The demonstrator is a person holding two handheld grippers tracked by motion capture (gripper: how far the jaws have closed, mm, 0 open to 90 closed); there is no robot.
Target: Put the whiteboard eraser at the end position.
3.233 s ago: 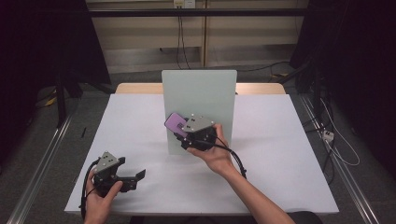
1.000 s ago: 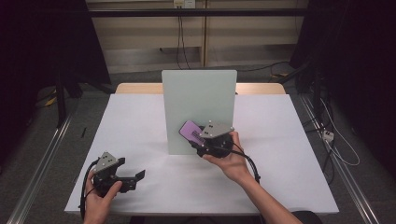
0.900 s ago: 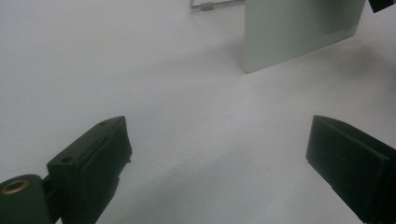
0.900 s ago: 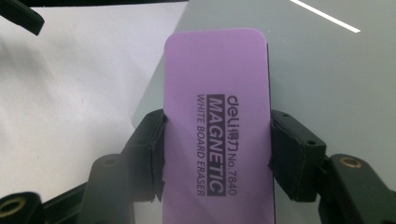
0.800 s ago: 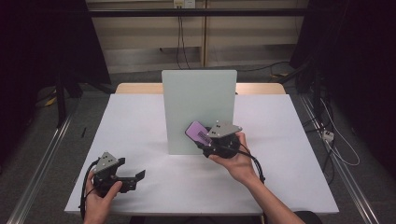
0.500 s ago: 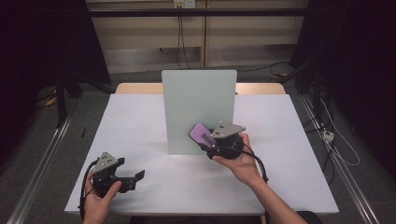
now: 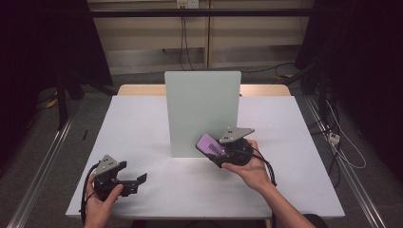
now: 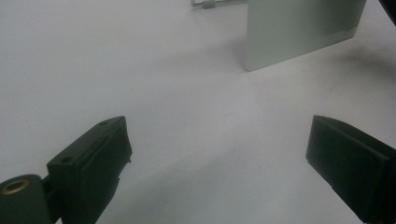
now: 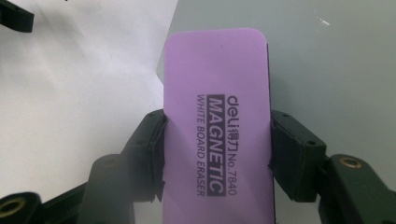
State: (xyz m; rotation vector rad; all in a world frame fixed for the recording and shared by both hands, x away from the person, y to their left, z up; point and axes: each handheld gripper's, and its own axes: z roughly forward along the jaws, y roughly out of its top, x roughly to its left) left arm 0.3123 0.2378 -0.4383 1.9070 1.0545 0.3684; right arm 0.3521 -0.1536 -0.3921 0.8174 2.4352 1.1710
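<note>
A purple whiteboard eraser [image 7: 209, 145] [image 9: 217, 126], printed "MAGNETIC WHITE BOARD ERASER", is clamped by its long sides in my right gripper [image 7: 218, 151] [image 9: 217, 154]. It is held against the lower right part of an upright pale green board [image 7: 202, 111] [image 9: 327, 60] standing mid-table. My left gripper [image 7: 138, 179] [image 8: 224, 163] rests at the table's front left in a hand, jaws wide apart over bare white tabletop with nothing between them. The board's lower corner [image 8: 299, 32] shows far off in the left gripper view.
The white table [image 7: 142, 123] has open surface on both sides of the board. Cables [image 7: 332, 137] lie on the floor to the right, and a metal rail [image 7: 43, 166] runs along the floor at the left.
My right gripper has carried the eraser rightward and slightly down across the front of the board. The left gripper has stayed put.
</note>
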